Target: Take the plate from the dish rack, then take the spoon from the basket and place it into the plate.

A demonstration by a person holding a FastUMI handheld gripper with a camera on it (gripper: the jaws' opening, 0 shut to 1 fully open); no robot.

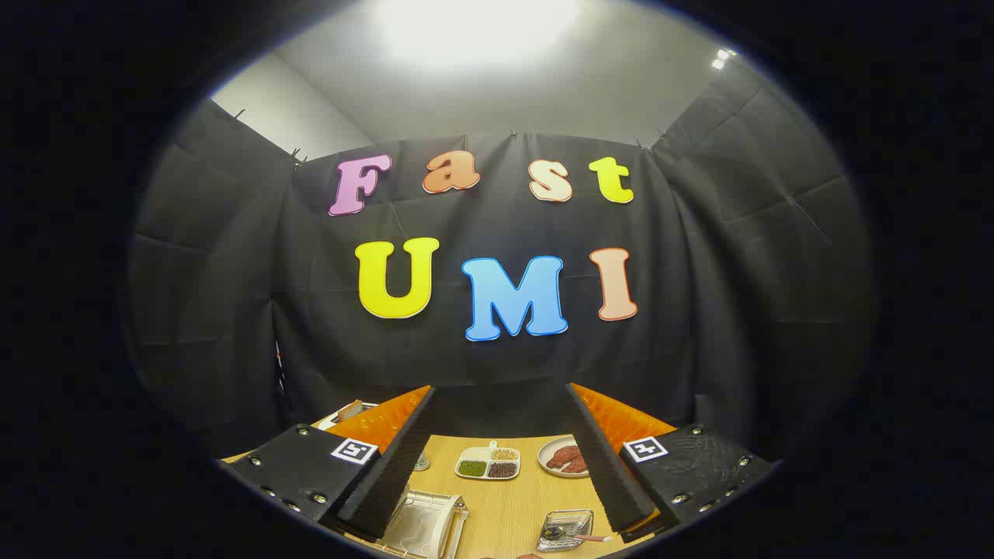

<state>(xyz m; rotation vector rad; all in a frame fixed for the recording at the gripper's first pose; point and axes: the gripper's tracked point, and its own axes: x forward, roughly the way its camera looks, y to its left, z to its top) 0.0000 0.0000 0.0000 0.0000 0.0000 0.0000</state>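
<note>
Fingers of the gripper (500, 458) stand spread wide with nothing between them, raised above the light wooden table (509, 508). Below them, the white plate sits upright in the pale dish rack (425, 524) by the left finger, and the spoon lies in the small wire basket (565, 530) near the right finger. Beyond, a white 4-compartment dish of beans (488, 463) sits beside a round plate of red meat slices (565, 456).

A pale wood-grain table (512, 508) is showing. A white divided dish (488, 463) is holding green, tan and dark brown fillings. A white plate (564, 456) is carrying red-brown slices. The wall cloth (714, 272) is looking black.
</note>
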